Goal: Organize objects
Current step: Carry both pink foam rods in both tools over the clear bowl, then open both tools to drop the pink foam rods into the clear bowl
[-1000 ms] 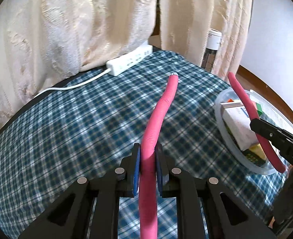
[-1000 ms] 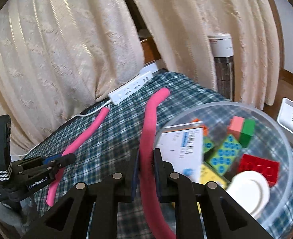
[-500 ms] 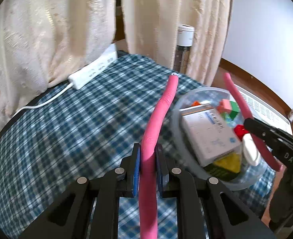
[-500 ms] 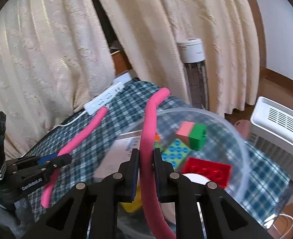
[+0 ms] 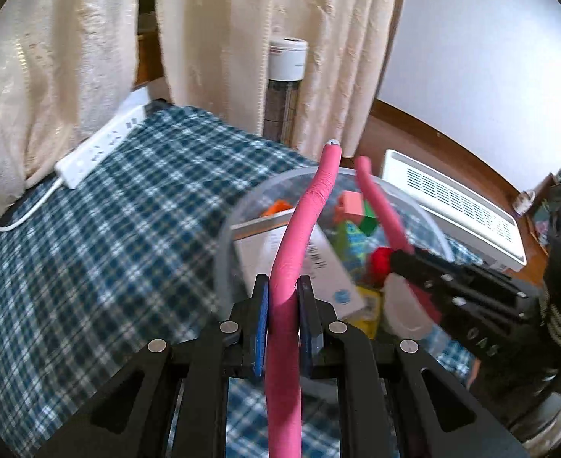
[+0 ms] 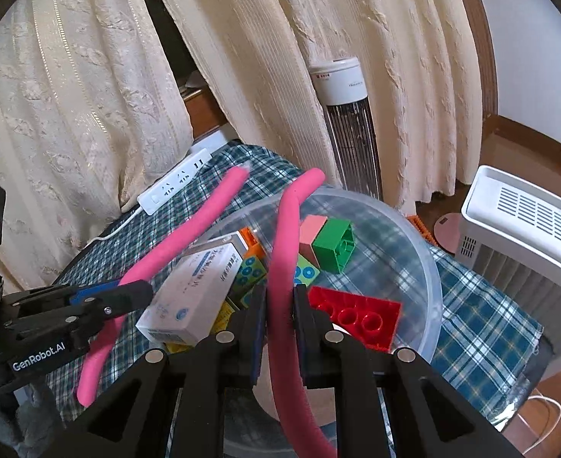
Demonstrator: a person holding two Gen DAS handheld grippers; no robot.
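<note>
Curtains: cream curtains (image 6: 70,87) with a raised pattern hang in folds across the back, and there's a dark gap between two panels.
Tablecloth: a blue-and-white checked tablecloth (image 5: 89,252) covers the table, with its edge hanging off the right side in the right wrist view.
Power strip: a white power strip (image 5: 101,149) lies at the far edge of the cloth, tucked against the curtain, its white cord (image 5: 21,217) trailing off to the left.
Tower fan: a tall tower fan (image 6: 347,122) with a white cap stands upright behind the table, right in front of the curtain.
White appliance: a white appliance (image 6: 524,229) with slotted vents stands on the floor to the right.
Wall: a plain pale wall (image 5: 482,57) with a brown wooden skirting board (image 5: 452,149) below it.
</note>
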